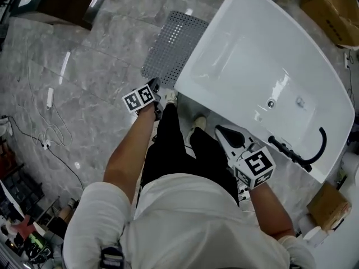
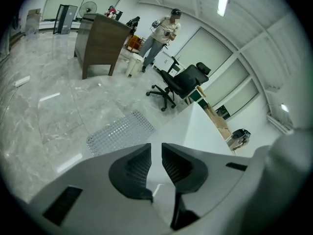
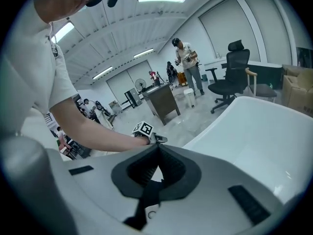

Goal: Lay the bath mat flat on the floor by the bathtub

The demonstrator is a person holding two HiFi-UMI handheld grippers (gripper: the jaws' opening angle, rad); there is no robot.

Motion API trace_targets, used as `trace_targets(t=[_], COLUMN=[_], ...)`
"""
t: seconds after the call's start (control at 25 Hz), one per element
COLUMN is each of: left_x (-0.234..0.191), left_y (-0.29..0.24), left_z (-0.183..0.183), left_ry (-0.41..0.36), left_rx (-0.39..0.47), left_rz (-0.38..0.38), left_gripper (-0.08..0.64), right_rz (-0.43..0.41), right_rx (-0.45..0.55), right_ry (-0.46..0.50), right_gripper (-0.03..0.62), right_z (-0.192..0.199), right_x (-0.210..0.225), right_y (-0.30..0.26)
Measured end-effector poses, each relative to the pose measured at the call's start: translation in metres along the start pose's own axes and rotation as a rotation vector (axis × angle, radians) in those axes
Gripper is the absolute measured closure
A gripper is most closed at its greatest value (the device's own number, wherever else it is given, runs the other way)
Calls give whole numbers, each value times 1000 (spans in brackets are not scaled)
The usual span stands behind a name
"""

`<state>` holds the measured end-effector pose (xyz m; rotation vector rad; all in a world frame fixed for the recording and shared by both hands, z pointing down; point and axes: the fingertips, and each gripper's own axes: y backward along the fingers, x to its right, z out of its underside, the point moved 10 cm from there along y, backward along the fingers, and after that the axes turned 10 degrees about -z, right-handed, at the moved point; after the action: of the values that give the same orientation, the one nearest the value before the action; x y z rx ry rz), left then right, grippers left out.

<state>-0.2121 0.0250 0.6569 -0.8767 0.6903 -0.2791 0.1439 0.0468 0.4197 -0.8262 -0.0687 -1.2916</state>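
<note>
Perforated grey bath mat (image 1: 171, 46) lies flat, upper centre, just beside white bathtub (image 1: 263, 77). L claw (image 2: 155, 153) slightly apart, empty; R claw (image 3: 157, 151) closed, empty.

Bath mat (image 1: 168, 52) edge — under bathtub (image 1: 197, 60) rim

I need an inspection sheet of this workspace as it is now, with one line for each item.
Surface: grey marble-pattern floor, glossy.
Job's things: perforated grey bath mat lies flat on the floor beside the white bathtub; no gripper holds it.
Clutter: cardboard boxes beyond the tub.
Grippers: left gripper, jaws slightly apart, nothing between them; right gripper, jaws together, nothing between them.
Cables: loose white cable on the floor to the person's left.
Surroundings: brown desk, black office chair, and a person standing far off.
</note>
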Motion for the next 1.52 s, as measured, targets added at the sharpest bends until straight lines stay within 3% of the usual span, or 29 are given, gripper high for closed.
trace_targets(t=[0.24,0.48,0.92,1.16,1.52], left_x=[40,78,142,162,176], left_y=[78,165,280,312,332], left_z=[-4,-5,7,12,9], left_ry=[-150,-239,-537,-613,-642], left_rx=[4,26,25,31,80], left_rz=[124,263,470,508,548], left_gripper=[506,523,538,538,538], right_rz=[9,2,34,29,28], right_rx=[10,16,97,107,111], right_ry=[71,124,176,197,217], right_gripper=[581,582,582,583,583], right_z=[-10,-13,-38,-43,-46], right_x=[-22,-50,-74,-83,-85], right_y=[29,52,85,94,95])
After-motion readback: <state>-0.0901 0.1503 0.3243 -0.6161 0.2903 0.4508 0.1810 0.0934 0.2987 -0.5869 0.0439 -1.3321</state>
